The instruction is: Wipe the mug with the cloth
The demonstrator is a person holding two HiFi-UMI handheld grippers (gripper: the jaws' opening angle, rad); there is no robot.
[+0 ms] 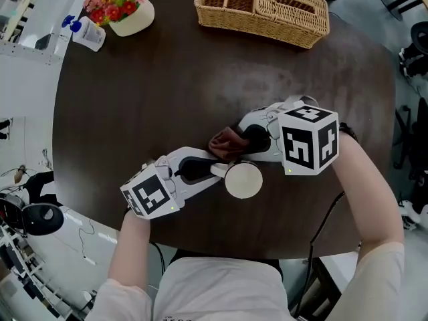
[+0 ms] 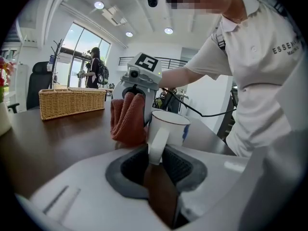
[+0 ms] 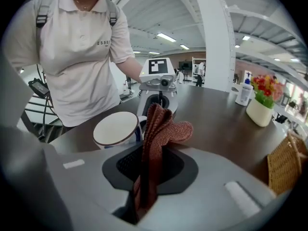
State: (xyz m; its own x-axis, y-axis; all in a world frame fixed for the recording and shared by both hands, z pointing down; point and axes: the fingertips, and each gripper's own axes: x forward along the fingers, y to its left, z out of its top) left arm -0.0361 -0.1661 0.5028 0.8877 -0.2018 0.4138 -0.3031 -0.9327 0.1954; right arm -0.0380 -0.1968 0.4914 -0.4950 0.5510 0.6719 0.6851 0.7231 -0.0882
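Dark round table (image 1: 134, 112) holds one white mug (image 1: 243, 180), one rust cloth (image 1: 226, 144) and one wicker basket (image 1: 261, 5). Of two tools, the left tool (image 1: 217, 170) clamps the mug's handle and the right tool (image 3: 149, 170) pinches the cloth beside the mug. Only the gripper views show the mug's blue mark (image 2: 186, 131).

**Three cameras, one meeting point**

The head camera looks steeply down from above onto the dark table (image 1: 167, 92) and takes in nearly all of it. The left gripper (image 1: 217, 169) camera sits low over the tabletop, facing along its jaws with the mug (image 2: 168, 126) right up close. The right gripper (image 1: 253, 141) camera sits just as low and faces the opposite way, with the cloth (image 3: 161, 129) filling its middle. Those two stare at each other. All three views share mug, cloth and basket (image 1: 261, 9).
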